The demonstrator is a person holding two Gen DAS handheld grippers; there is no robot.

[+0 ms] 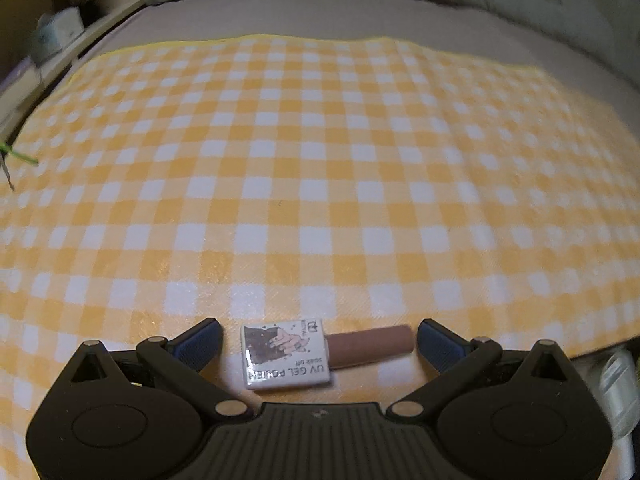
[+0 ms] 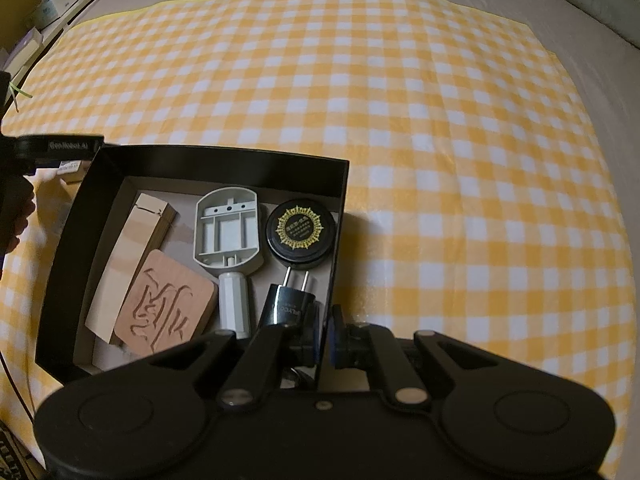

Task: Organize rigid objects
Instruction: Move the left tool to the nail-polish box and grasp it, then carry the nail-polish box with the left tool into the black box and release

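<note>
**Close squarely on the gel polish bottle**

On the bed's yellow checked cloth [image 1: 320,160], the UV gel polish bottle [image 1: 286,356] lies crosswise between your left gripper's [image 1: 319,338] wide-open, empty fingers. Centre first. Your right gripper's [image 2: 325,336] fingers pinch the black box's [image 2: 224,160] wall; hold steady.

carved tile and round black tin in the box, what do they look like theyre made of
The carved tile looks like wood or MDF: matte reddish-brown, with grooves cut showing the same tone inside. The round black tin looks like glossy plastic or painted metal, which one is unclear; its rim catches highlights and the lid carries a gold printed emblem. Both lie inside the black box.
</note>
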